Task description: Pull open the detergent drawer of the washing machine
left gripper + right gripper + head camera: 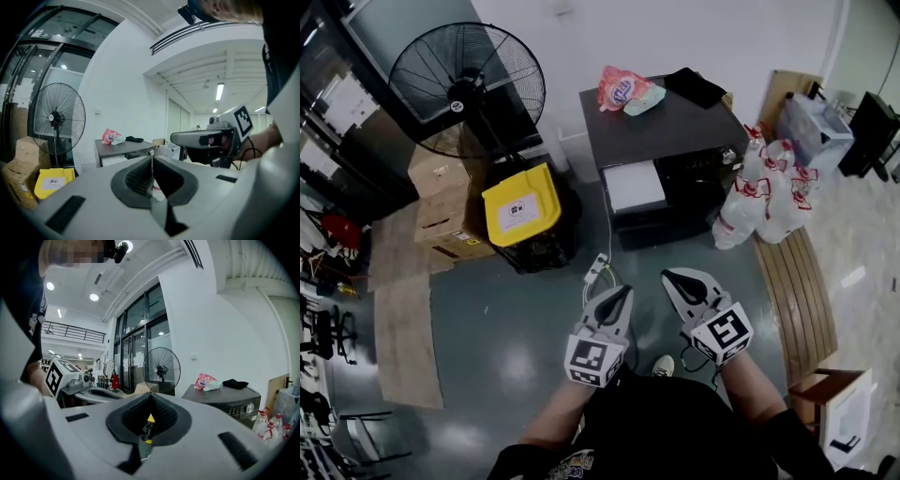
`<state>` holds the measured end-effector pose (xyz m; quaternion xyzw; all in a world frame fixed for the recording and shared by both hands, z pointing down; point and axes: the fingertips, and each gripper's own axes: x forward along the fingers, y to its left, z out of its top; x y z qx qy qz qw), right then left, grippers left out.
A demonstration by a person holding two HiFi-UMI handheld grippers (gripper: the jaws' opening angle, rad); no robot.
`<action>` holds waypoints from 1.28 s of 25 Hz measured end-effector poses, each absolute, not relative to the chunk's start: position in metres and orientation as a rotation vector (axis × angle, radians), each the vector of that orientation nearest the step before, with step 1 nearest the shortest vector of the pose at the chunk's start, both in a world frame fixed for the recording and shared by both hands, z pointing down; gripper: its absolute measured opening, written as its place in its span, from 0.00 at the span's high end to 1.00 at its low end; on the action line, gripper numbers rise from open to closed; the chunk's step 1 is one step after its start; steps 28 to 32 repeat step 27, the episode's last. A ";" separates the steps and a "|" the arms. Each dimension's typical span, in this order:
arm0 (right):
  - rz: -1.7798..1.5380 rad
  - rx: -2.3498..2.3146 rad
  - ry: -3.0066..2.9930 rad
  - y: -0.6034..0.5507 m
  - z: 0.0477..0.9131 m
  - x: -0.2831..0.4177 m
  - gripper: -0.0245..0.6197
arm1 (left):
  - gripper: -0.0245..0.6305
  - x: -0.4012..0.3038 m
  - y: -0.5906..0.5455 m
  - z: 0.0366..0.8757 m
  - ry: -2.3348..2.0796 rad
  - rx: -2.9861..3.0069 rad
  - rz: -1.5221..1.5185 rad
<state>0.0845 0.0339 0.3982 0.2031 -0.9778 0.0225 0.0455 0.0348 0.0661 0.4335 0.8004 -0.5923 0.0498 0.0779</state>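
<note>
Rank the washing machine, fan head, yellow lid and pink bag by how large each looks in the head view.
1. washing machine
2. fan head, close behind. It stands higher, nearer the camera, so this pair is uncertain.
3. yellow lid
4. pink bag, somewhat smaller than the lid

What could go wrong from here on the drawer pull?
A white power strip lies on the floor before the dark grey washing machine: it could trip or snag a step in.
Left gripper and right gripper are both shut, short of the white detergent drawer; unopened, they would probably only bump it.
White bagged bottles crowd the machine's right side.
</note>
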 end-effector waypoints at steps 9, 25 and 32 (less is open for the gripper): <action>0.066 0.598 -2.980 0.031 0.402 0.084 0.95 | 0.94 0.034 0.062 0.434 -1.795 2.383 0.137; 0.065 0.581 -2.995 0.029 0.399 0.091 0.95 | 0.94 0.040 0.060 0.433 -1.818 2.370 0.149; 0.065 0.581 -2.993 0.029 0.399 0.091 0.95 | 0.94 0.040 0.061 0.433 -1.817 2.371 0.151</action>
